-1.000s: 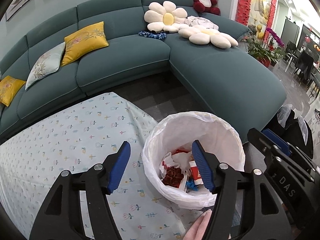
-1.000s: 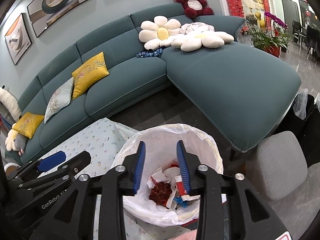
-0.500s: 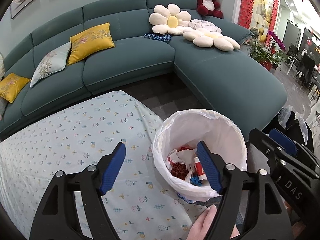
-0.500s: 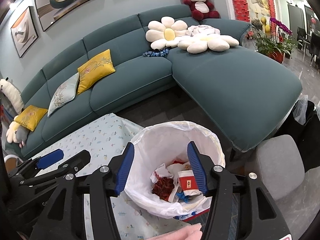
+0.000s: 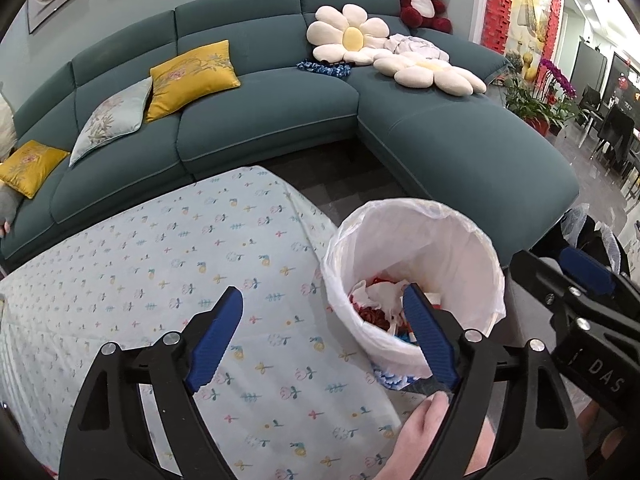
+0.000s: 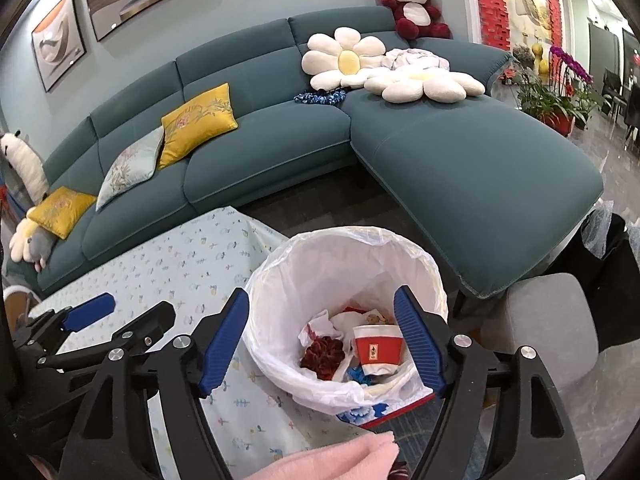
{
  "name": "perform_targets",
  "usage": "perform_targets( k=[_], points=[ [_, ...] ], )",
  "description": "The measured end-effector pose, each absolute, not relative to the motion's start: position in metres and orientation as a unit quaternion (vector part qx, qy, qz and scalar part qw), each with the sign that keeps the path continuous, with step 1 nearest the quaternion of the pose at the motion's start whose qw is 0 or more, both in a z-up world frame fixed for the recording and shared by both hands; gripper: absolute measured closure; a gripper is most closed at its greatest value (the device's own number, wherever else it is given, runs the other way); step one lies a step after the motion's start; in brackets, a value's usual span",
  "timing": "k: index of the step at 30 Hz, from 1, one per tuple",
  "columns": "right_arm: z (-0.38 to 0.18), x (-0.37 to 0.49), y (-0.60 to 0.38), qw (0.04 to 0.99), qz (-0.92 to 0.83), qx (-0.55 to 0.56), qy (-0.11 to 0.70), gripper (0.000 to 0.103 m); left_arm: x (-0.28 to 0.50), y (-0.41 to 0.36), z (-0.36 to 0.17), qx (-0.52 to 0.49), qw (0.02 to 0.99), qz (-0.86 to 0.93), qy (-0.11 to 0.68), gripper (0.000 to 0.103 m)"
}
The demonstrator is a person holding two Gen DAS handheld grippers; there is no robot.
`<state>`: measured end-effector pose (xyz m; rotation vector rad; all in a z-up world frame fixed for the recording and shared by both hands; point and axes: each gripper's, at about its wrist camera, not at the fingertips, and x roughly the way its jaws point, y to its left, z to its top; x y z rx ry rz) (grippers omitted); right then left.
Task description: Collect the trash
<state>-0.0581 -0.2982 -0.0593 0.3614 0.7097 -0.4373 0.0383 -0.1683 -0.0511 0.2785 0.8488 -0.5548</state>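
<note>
The trash bin (image 6: 346,320), lined with a white bag and holding a red paper cup (image 6: 378,350) among wrappers, sits at the table's (image 5: 168,264) corner. My right gripper (image 6: 320,340) hangs released above it, my left gripper (image 5: 324,332) spread wide, holding nothing.

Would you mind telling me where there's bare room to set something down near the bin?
The floral tablecloth is bare from the sofa-side edge to the left gripper. The sofa chaise seat is also bare. The lined trash bin holds cup and wrappers; the corner with the flower cushions is crowded.
</note>
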Motion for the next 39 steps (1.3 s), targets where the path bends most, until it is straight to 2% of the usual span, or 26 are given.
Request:
perform_targets(
  k=[5, 13, 15, 17, 39],
  points=[
    [-0.061, -0.065, -0.287, 0.901, -0.214, 0.149, 0.348, 0.02, 0.034, -0.156, -0.057, 0.135, 0.866, -0.255, 0.408, 0.017],
    [-0.068, -0.072, -0.285, 0.895, -0.219, 0.15, 0.359, 0.018, 0.032, -0.144, -0.068, 0.139, 0.867, -0.237, 0.416, 0.012],
    [-0.07, -0.071, -0.285, 0.893, -0.221, 0.148, 0.363, 0.015, 0.032, -0.142, -0.072, 0.14, 0.866, -0.233, 0.419, 0.012],
    [-0.073, -0.071, -0.284, 0.892, -0.221, 0.148, 0.366, 0.007, 0.032, -0.142, -0.076, 0.142, 0.865, -0.228, 0.423, 0.011],
    [-0.085, -0.073, -0.28, 0.888, -0.219, 0.134, 0.381, 0.007, 0.028, -0.142, -0.09, 0.147, 0.864, -0.216, 0.431, 0.011]
  ],
)
